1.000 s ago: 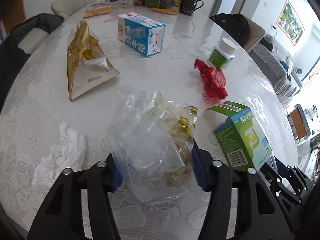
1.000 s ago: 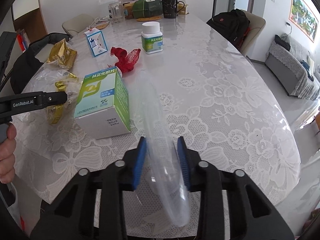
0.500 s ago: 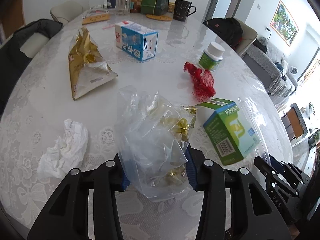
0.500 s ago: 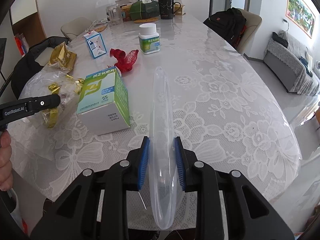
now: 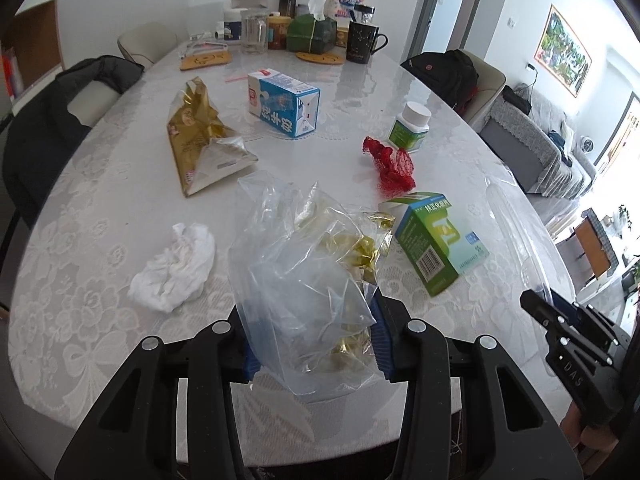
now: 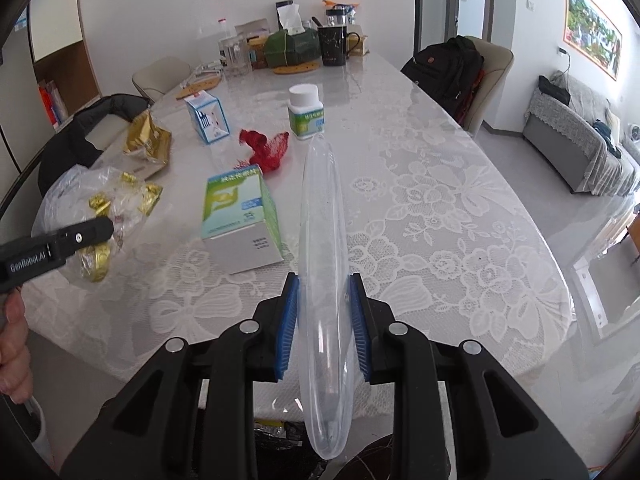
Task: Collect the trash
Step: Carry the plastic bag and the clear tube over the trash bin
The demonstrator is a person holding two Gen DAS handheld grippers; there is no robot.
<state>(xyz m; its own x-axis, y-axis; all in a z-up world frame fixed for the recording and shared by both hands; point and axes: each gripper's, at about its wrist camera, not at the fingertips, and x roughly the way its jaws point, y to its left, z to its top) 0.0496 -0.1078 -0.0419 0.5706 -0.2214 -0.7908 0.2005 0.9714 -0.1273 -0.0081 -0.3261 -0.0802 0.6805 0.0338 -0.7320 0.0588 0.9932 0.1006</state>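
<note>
We hold two pieces of trash. Our left hand-held gripper [image 5: 314, 336], low in the centre of the left wrist view, is clamped on a clear plastic bag [image 5: 304, 280] with gold wrappers inside; the bag's far end seems to rest on the worktop [image 5: 100, 208] near its front edge. Our right hand-held gripper [image 6: 324, 320], bottom centre of the right wrist view, pinches a clear plastic lid [image 6: 324, 248] held on edge, standing up between the blue pads [image 6: 289, 328].

We judge the task to be at an early or middle stage, since much litter lies uncollected. In the left wrist view a crumpled white tissue [image 5: 174, 266] lies left of centre, just beside the bag. A green medicine box [image 5: 436, 240] sits right of centre, near the bag. Above it is a red mesh net [image 5: 390, 162], and beyond that a green pill bottle with a white cap [image 5: 410, 126]. A gold foil pouch [image 5: 200, 144] lies in the upper left and a blue and white carton [image 5: 284, 104] in the upper centre. Cups, a tissue holder and jars crowd the far end of the worktop; we cannot tell whether any of those count as trash.

No bin is plainly visible, though something dark shows below the worktop edge at the bottom of the right wrist view. Both held pieces remain to be dropped off, then the rest gathered.
</note>
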